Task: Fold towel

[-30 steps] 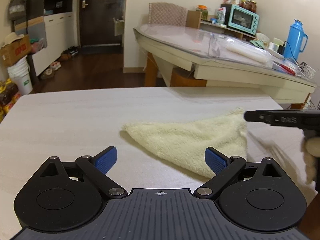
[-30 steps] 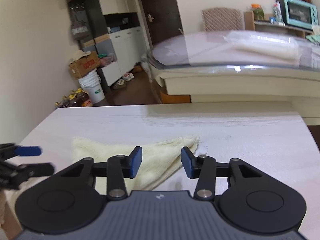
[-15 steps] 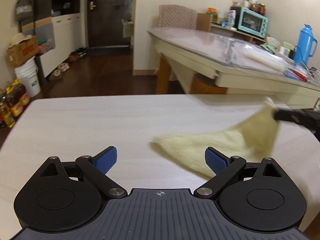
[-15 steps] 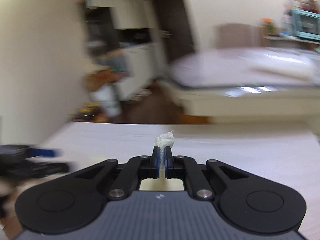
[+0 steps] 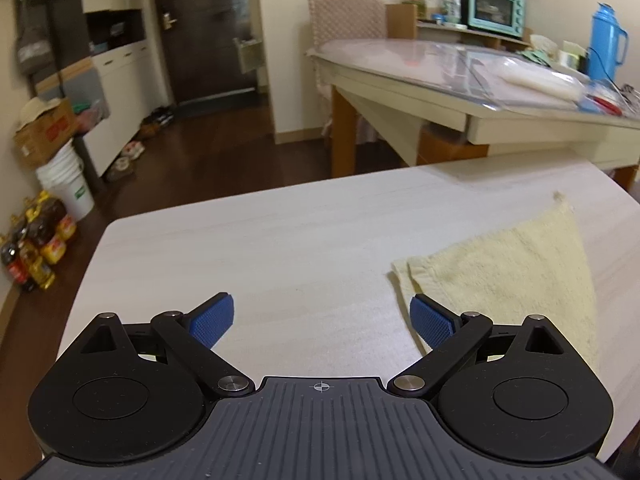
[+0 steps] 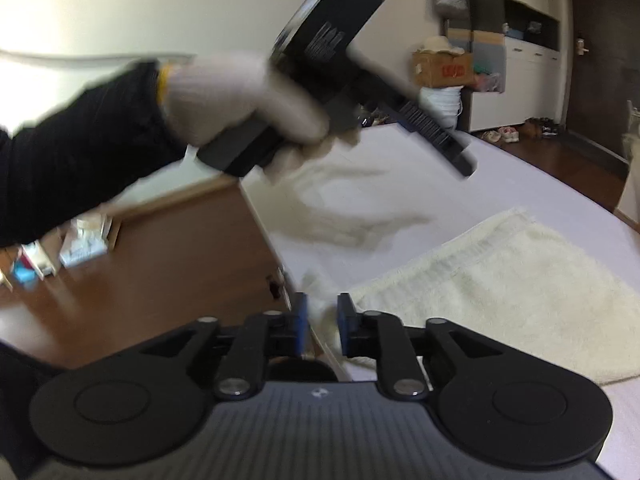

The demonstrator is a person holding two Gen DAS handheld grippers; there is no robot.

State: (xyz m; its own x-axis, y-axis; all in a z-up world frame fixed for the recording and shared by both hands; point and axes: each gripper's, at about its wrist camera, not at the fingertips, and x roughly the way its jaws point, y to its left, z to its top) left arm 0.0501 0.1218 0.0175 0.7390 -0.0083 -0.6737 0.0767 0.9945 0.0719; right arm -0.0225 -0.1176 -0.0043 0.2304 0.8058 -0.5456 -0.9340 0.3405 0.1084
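Note:
A pale yellow towel [image 5: 500, 276] lies folded into a triangle on the white table [image 5: 280, 240], right of my left gripper [image 5: 322, 318]. That gripper is open wide over bare tabletop, and its right pad [image 5: 434, 322] is just over the towel's near edge. In the right wrist view the towel [image 6: 500, 292] spreads to the right. My right gripper [image 6: 322, 320] sits at the table's edge, its jaws opening with a towel corner [image 6: 318, 300] loose between them. A gloved hand [image 6: 240, 96] holds the left gripper [image 6: 460, 160] above the table.
A second table [image 5: 460, 92] with a clear cover stands behind, carrying a teal oven [image 5: 496, 8] and a blue flask [image 5: 606, 40]. On the floor to the left are bottles [image 5: 36, 248], a white bucket [image 5: 64, 184] and a cardboard box [image 5: 44, 132]. The table edge [image 6: 260, 216] drops to wooden floor.
My right gripper shut on the towel's corner, swung it across and turned leftward; its jaws have now parted. The left gripper drifted left, so the towel sits further right in its view.

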